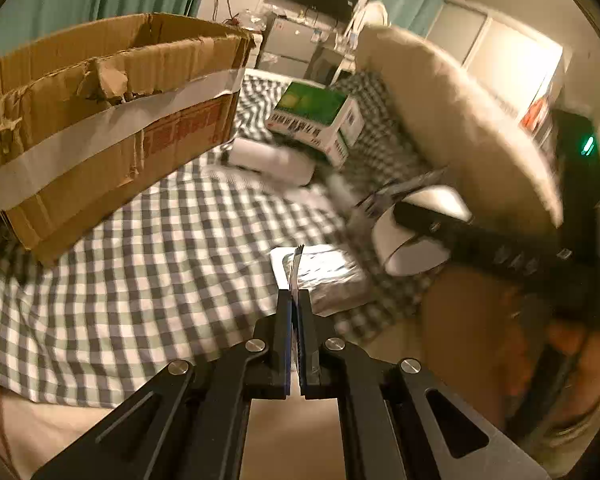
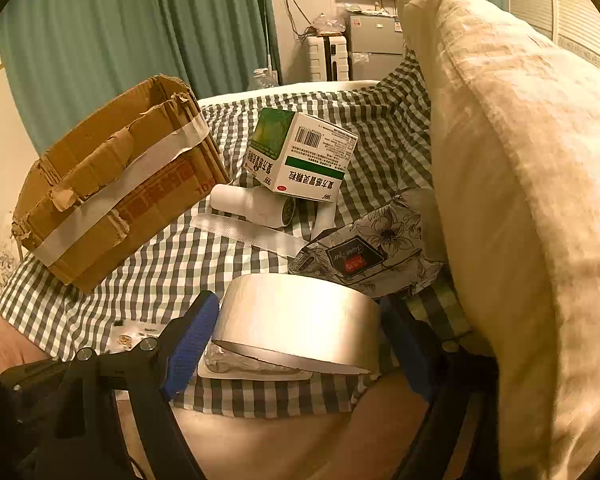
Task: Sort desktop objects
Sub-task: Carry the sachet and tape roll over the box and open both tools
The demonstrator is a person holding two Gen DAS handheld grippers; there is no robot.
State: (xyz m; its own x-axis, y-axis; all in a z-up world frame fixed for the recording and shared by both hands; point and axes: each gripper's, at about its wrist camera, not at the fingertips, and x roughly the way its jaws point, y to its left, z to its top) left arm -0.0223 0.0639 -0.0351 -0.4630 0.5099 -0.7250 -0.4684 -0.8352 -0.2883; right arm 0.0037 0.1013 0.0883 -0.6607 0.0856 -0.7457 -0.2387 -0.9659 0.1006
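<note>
My left gripper is clenched on a thin foil sachet and my right gripper straddles the tape roll — the cardboard box at ten o'clock awaits, while medicine box, white bottle and floral packet remain unsorted.

Teal curtains, checked bedspread, cream pillow.
</note>
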